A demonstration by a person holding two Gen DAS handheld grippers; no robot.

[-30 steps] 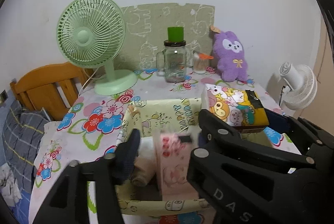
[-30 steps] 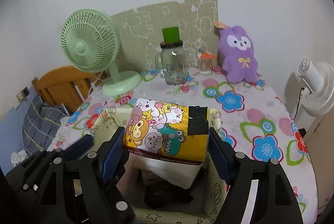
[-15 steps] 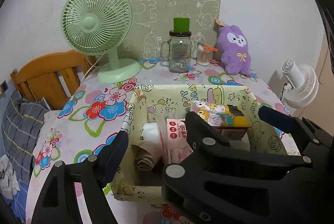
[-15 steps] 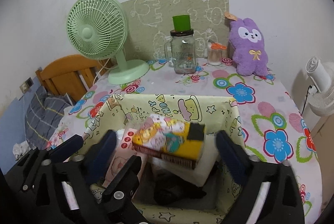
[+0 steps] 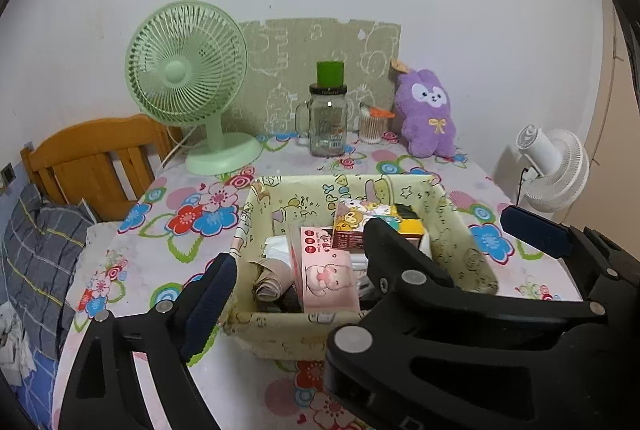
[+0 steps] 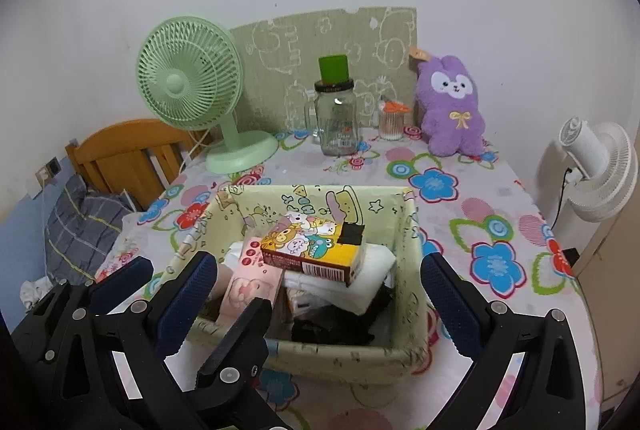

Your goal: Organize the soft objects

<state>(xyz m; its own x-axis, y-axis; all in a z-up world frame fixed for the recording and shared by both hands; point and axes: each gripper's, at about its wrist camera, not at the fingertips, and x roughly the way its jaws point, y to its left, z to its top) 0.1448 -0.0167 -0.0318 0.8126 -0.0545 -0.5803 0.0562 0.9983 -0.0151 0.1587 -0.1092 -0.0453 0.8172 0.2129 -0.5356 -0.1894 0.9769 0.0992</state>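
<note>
A pale yellow fabric basket (image 6: 404, 226) (image 5: 452, 222) sits on the flowered table. In it lie a yellow cartoon tissue pack (image 6: 316, 250) (image 5: 372, 222) on a white folded cloth (image 6: 368, 278), a pink tissue pack (image 5: 326, 270) (image 6: 248, 282), a rolled beige cloth (image 5: 272, 278) and something dark (image 6: 332, 330). My right gripper (image 6: 316, 298) is open and empty, in front of and above the basket. My left gripper (image 5: 296, 270) is open and empty; its fingers also show in the right wrist view (image 6: 124, 278). A purple plush bunny (image 6: 452, 105) (image 5: 428, 113) sits at the back right.
A green desk fan (image 6: 192, 85) stands back left, a glass jar with a green lid (image 6: 336, 109) and a small cotton-swab jar (image 6: 390, 123) at the back. A white fan (image 6: 596, 169) is off the right edge. A wooden chair (image 6: 128, 153) is on the left.
My right gripper opened and let the yellow tissue pack drop into the basket. Both grippers pulled back and up from the basket.
</note>
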